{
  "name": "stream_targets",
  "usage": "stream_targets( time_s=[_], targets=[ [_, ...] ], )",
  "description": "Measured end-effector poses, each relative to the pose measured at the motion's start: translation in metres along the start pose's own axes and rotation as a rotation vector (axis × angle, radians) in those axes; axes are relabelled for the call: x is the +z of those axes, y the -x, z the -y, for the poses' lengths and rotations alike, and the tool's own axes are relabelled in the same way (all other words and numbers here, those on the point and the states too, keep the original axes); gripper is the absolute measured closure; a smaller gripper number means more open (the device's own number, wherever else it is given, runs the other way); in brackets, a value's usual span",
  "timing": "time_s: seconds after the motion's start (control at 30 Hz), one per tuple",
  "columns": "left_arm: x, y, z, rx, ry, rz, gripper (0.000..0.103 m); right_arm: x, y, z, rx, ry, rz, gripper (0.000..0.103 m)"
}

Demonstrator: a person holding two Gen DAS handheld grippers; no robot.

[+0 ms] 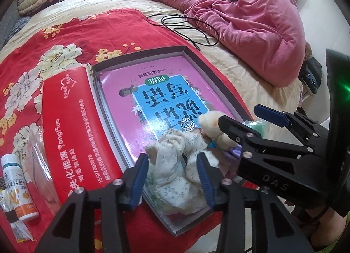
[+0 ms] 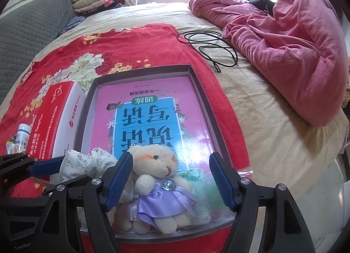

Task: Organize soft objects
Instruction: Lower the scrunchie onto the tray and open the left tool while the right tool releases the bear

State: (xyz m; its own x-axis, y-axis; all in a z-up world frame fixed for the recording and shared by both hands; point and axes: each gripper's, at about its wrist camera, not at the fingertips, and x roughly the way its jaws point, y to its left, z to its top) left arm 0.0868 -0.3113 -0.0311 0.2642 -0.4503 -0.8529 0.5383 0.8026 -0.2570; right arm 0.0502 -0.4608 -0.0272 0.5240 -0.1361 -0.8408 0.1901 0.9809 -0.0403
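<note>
I am working the placing step; both soft objects are lying at the near end of the shallow tray [image 2: 198,91], on the pink book [image 2: 148,108] that is lining it, and the tray is sitting on the red floral cloth [image 1: 65,34] covering the bed [image 2: 262,104].

My left claw [image 1: 172,178] is standing partly apart; the floral cloth bundle [image 1: 175,165] is sitting between its blue pads [image 1: 137,178], which are close beside the fabric on both sides, and I am judging that they are no longer pressing it, though contact on the right pad is hard to rule out.

My right claw [image 2: 172,178] is standing wide apart; the plush bear [image 2: 157,178] in the lilac dress is lying between the fingers, clear of the right finger, and close against the left one.

Seen from the right wrist, the bundle is lying at 9 o'clock from the bear, touching or nearly touching it; the red carton [image 2: 59,117] is lying outside the tray at 10 o'clock.

Both claws are pointing steeply downward and forward over the tray's near edge, side by side.

The next move is calling for a straight lift clear of both items without snagging loose fabric or the dress; the book's slick cover could let the bear slide.
</note>
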Motion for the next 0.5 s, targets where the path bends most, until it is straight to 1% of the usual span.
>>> stream_targets(
  time_s=[0.07,0.13,0.2,0.37,0.5],
  targets=[
    [0.001,0.005,0.000,-0.006,0.001,0.014,0.055,0.000,0.002,0.002,-0.003,-0.001,0.002,0.029],
    [0.003,0.007,-0.001,-0.009,0.002,0.019,0.052,0.000,0.006,0.005,-0.018,-0.002,0.008,0.029],
    [0.004,0.009,-0.001,-0.011,-0.002,0.019,0.050,0.000,0.009,0.009,-0.026,-0.014,0.010,0.029],
    [0.004,0.017,-0.004,-0.012,0.009,0.031,0.050,-0.002,0.012,0.016,-0.044,-0.030,0.008,0.029],
    [0.002,0.028,-0.005,-0.011,0.008,0.045,0.041,-0.003,0.017,0.015,-0.053,-0.026,0.010,0.029]
  ],
)
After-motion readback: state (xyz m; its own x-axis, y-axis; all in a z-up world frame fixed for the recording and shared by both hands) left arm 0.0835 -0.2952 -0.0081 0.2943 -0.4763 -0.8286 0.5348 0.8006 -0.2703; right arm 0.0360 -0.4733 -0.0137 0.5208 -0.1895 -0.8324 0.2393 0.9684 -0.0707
